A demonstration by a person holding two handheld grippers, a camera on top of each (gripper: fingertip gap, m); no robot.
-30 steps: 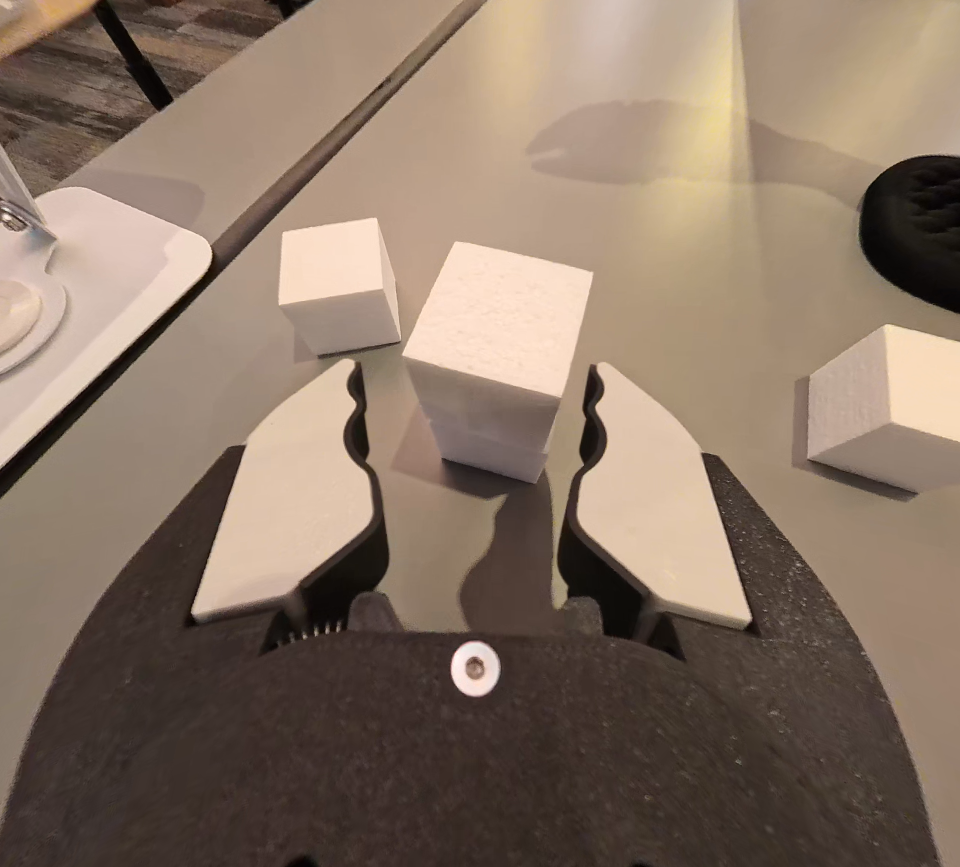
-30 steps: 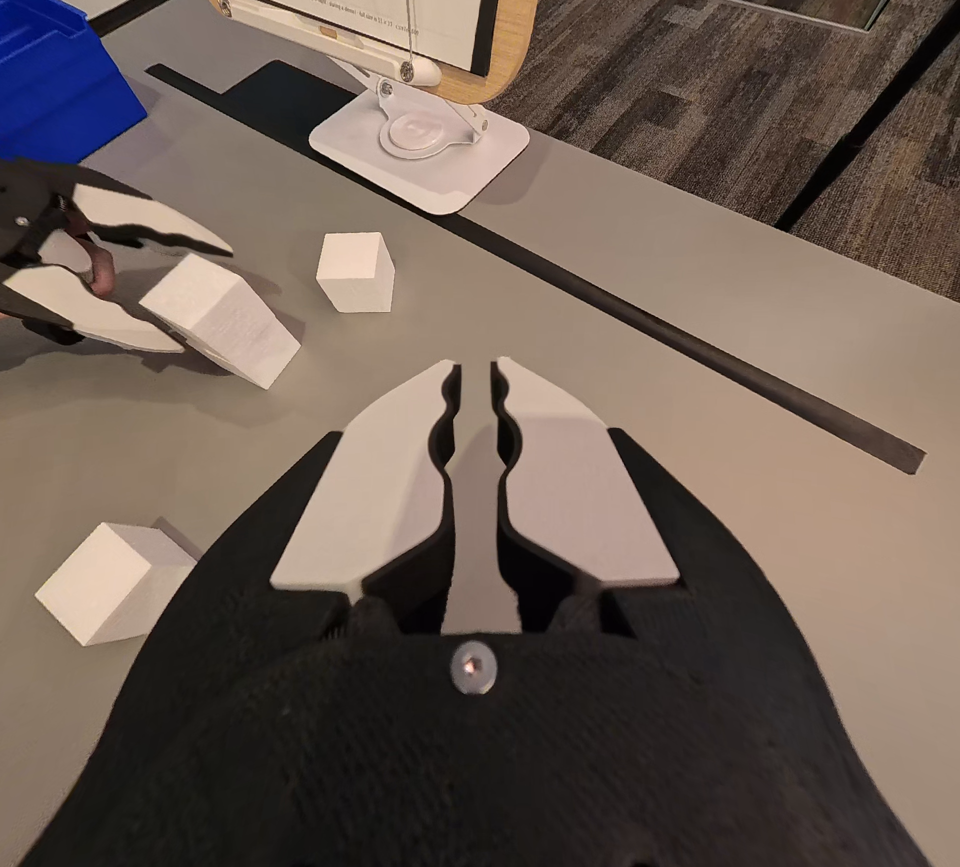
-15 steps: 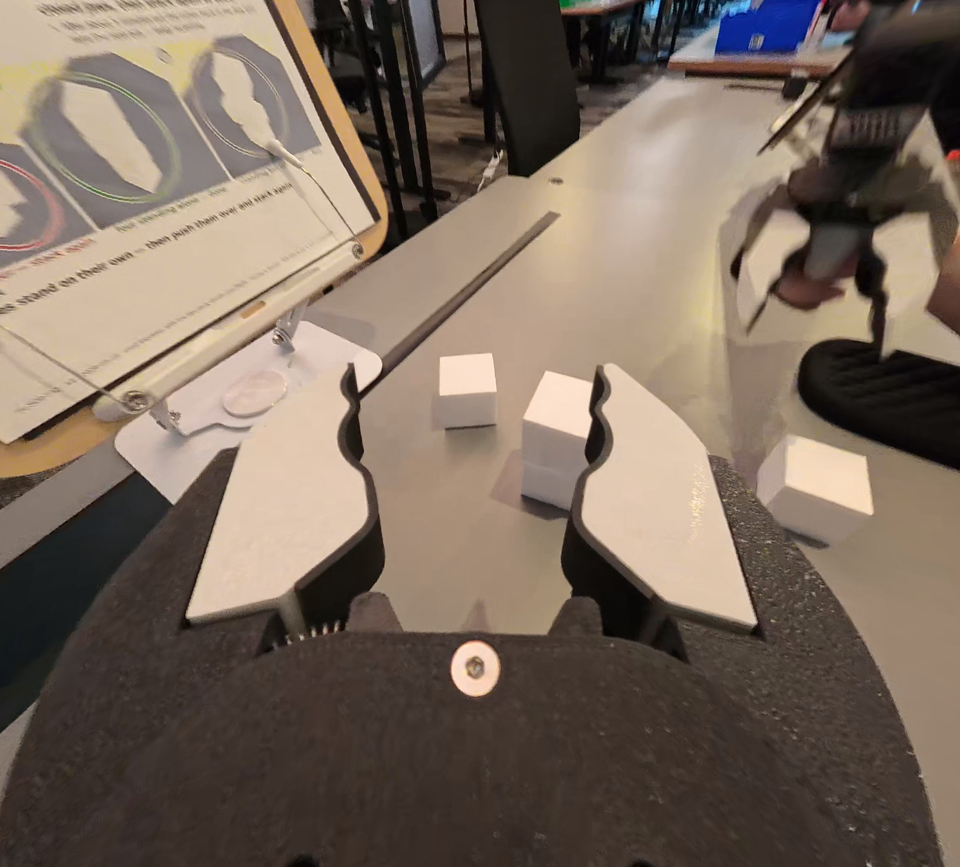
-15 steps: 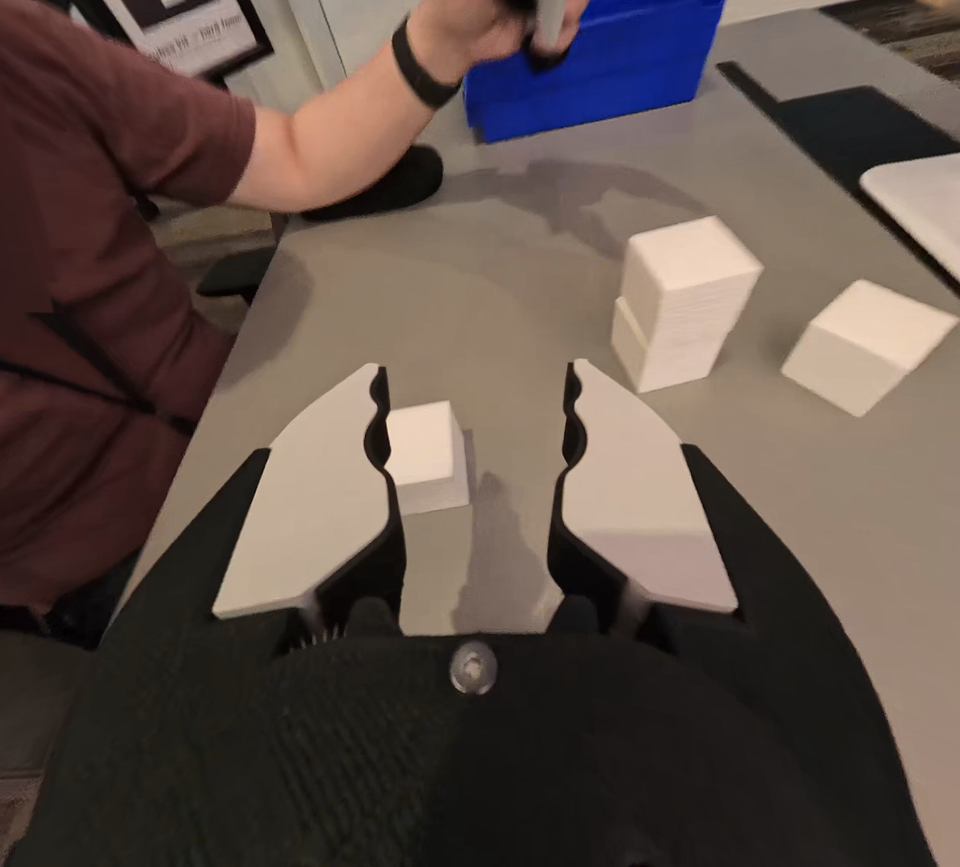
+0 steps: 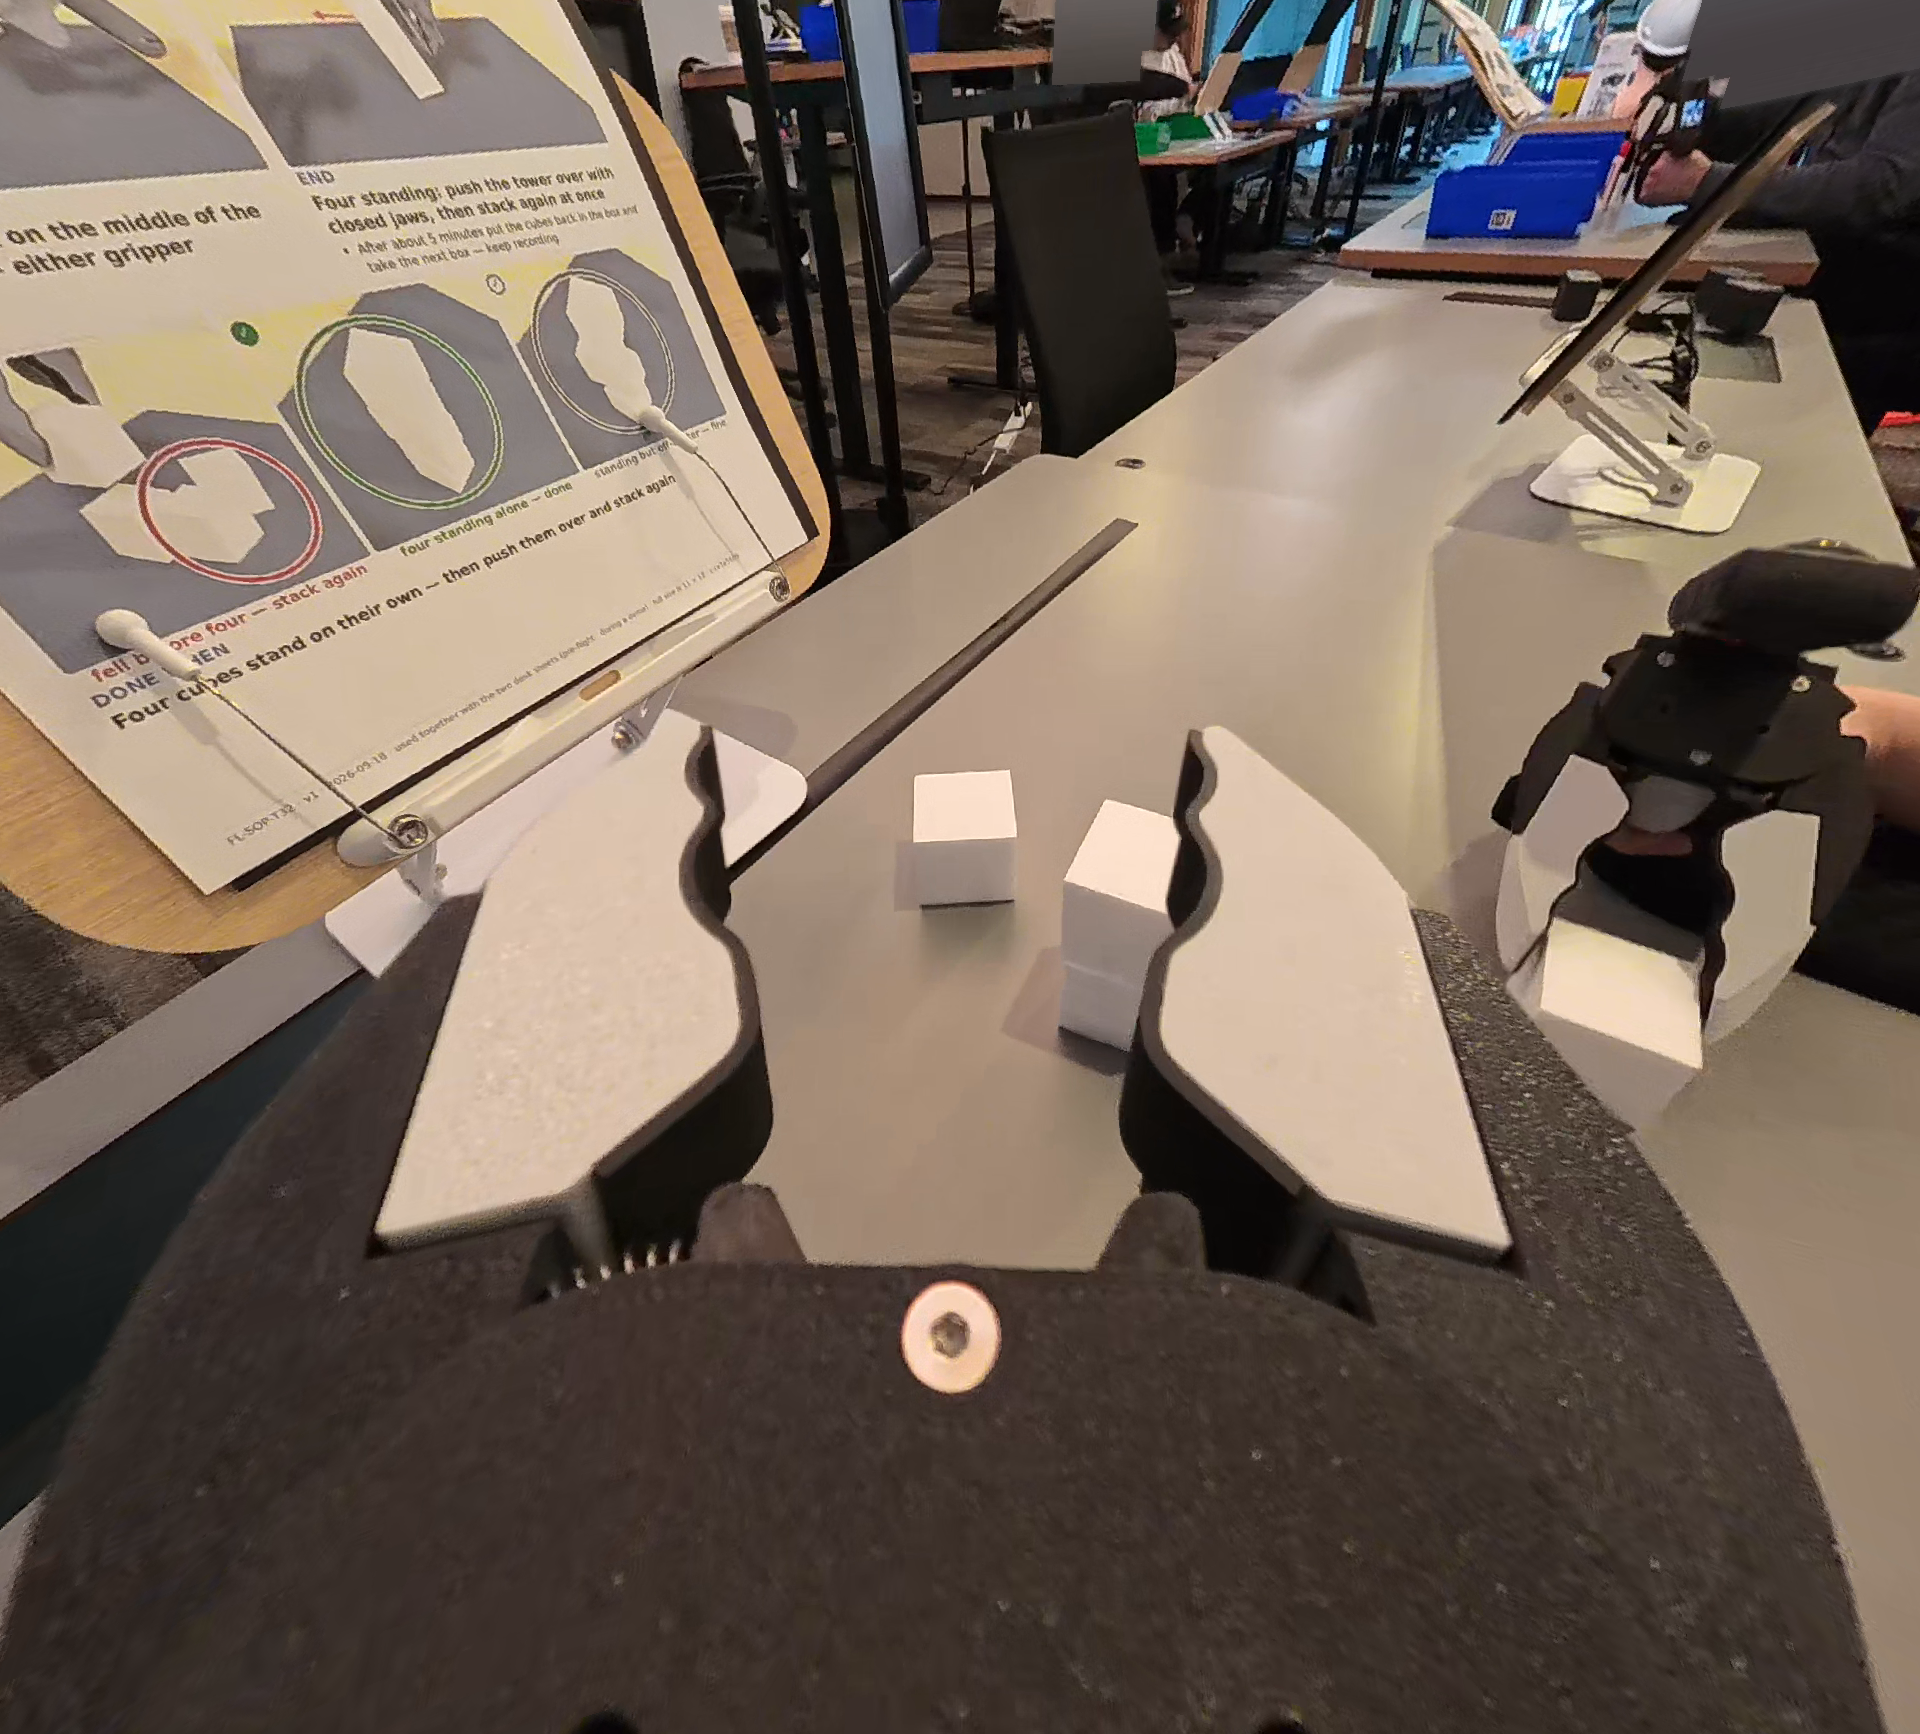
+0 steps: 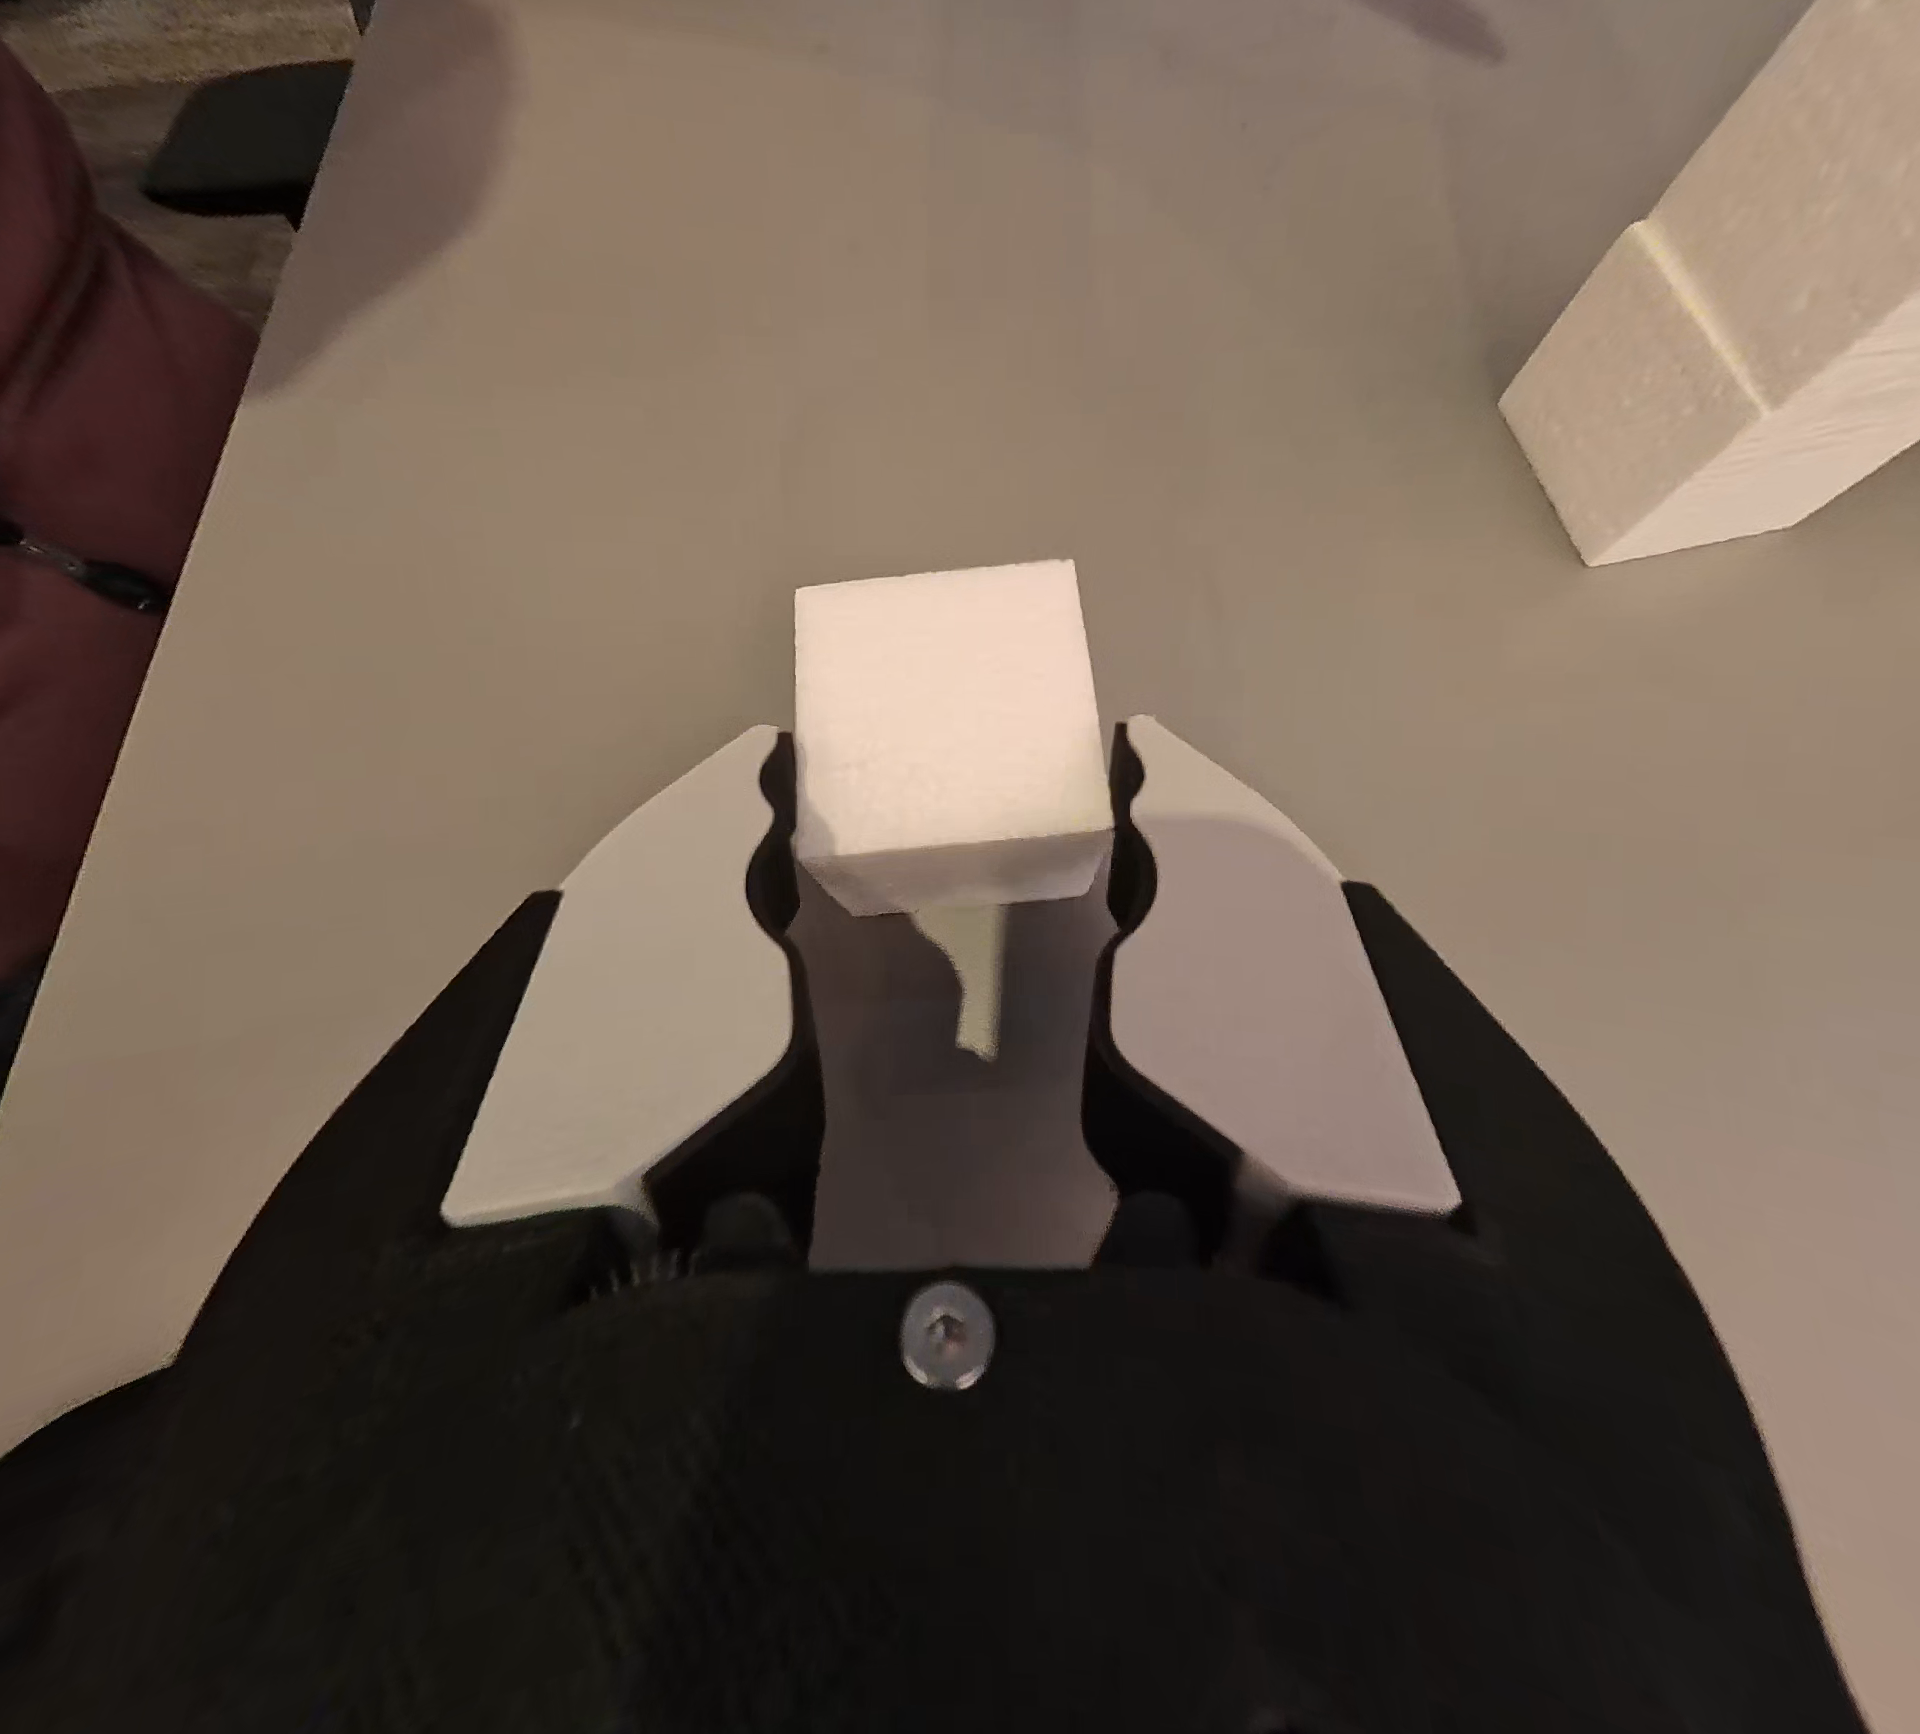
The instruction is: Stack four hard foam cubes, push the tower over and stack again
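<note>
My left gripper [image 5: 951, 801] is open and empty, held above the grey table [image 5: 1299, 458]. Beyond its fingertips a single white foam cube [image 5: 963, 837] stands on the table. A stack of two white cubes [image 5: 1117, 926] stands just right of it, partly behind my right finger. My right gripper [image 6: 945, 749] is shut on another white foam cube [image 6: 940, 718], with both pads against its sides, low at the table. The left wrist view shows this right gripper [image 5: 1652, 863] over that cube [image 5: 1616, 1009]. The two-cube stack also shows in the right wrist view [image 6: 1766, 282].
A wooden document stand with an instruction sheet [image 5: 312, 334] stands at the left on a white base. A dark slot [image 5: 966, 645] runs along the table. A second stand [image 5: 1642, 479] is far right. A person's maroon sleeve [image 6: 94, 437] is at the table's edge. Across from one pair of fingers to the other is roughly 30 centimeters.
My right gripper opened from nearly shut, swung over to the lone cube and closed on its sides. My left gripper drew back and up from the two-cube stack, staying open.
</note>
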